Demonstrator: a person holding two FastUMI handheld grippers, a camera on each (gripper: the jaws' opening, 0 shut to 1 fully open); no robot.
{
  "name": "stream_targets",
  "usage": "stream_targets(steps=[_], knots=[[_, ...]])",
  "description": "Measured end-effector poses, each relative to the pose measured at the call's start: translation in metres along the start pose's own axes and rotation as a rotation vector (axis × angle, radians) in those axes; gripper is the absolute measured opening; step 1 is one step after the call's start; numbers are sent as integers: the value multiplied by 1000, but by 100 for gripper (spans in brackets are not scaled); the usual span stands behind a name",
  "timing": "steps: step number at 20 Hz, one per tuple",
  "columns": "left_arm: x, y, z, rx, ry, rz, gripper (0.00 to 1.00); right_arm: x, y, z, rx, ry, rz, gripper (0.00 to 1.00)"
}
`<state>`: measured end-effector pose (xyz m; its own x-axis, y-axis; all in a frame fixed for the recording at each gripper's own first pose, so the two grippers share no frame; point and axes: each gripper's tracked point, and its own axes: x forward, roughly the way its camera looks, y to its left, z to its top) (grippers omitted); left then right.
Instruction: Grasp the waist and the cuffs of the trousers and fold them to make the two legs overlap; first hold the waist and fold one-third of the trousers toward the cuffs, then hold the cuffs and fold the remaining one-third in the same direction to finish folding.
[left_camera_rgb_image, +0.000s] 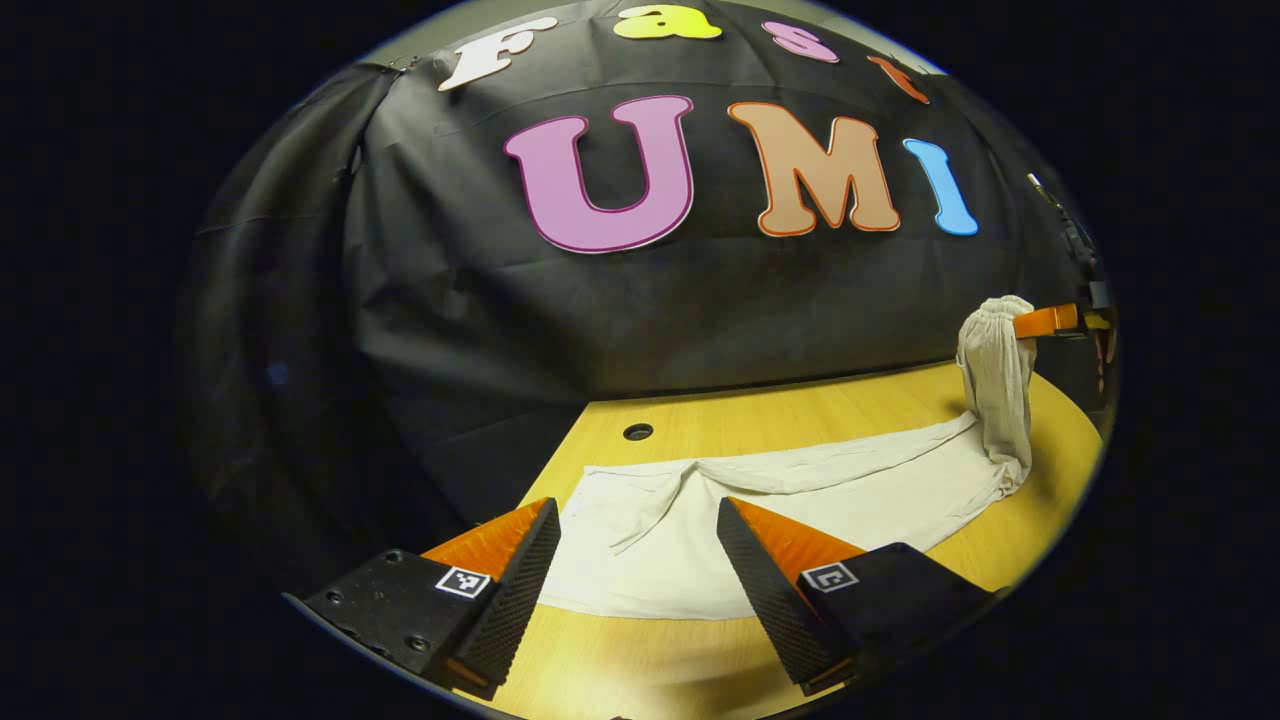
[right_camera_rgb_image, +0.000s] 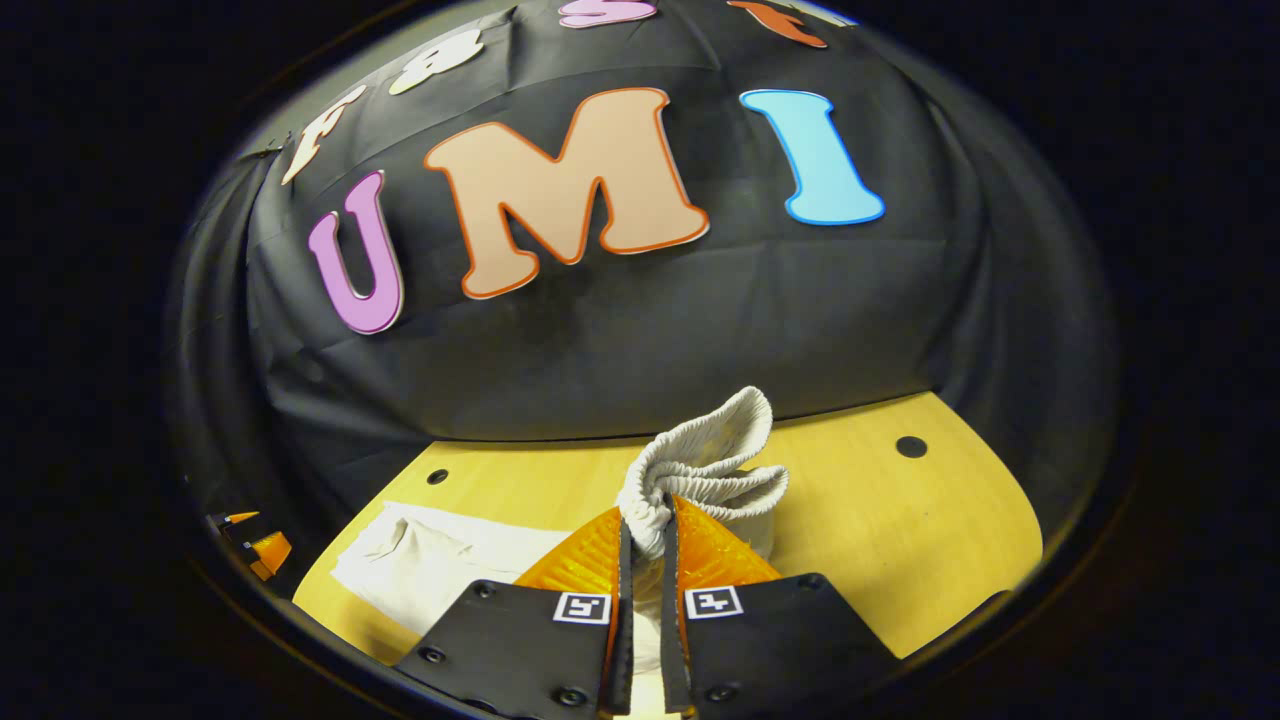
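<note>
Right gripper (right_camera_rgb_image: 645, 545) pinching trousers (left_camera_rgb_image: 800, 490) waistband (right_camera_rgb_image: 700, 460), raised off table (left_camera_rgb_image: 800, 410); left gripper (left_camera_rgb_image: 638, 540) spread wide above cuffs (left_camera_rgb_image: 640, 500).

Soft matt cloth trousers (left_camera_rgb_image: 800, 490) on a smooth wooden table (left_camera_rgb_image: 880, 400).

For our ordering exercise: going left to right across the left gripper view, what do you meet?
Left gripper's one finger → its other finger → lifted end of the trousers → right gripper pinching it.
</note>
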<state>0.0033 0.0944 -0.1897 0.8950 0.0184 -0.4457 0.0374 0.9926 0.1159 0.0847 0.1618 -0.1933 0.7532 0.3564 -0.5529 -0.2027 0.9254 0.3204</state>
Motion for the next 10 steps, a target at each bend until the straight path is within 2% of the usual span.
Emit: stream_targets(steps=[6, 10], knots=[[7, 21, 2, 18, 15, 22, 96, 15, 63, -51, -87, 92, 121, 13], [1, 38, -8, 26, 22, 32, 96, 29, 75, -100, -118, 192, 148, 13]])
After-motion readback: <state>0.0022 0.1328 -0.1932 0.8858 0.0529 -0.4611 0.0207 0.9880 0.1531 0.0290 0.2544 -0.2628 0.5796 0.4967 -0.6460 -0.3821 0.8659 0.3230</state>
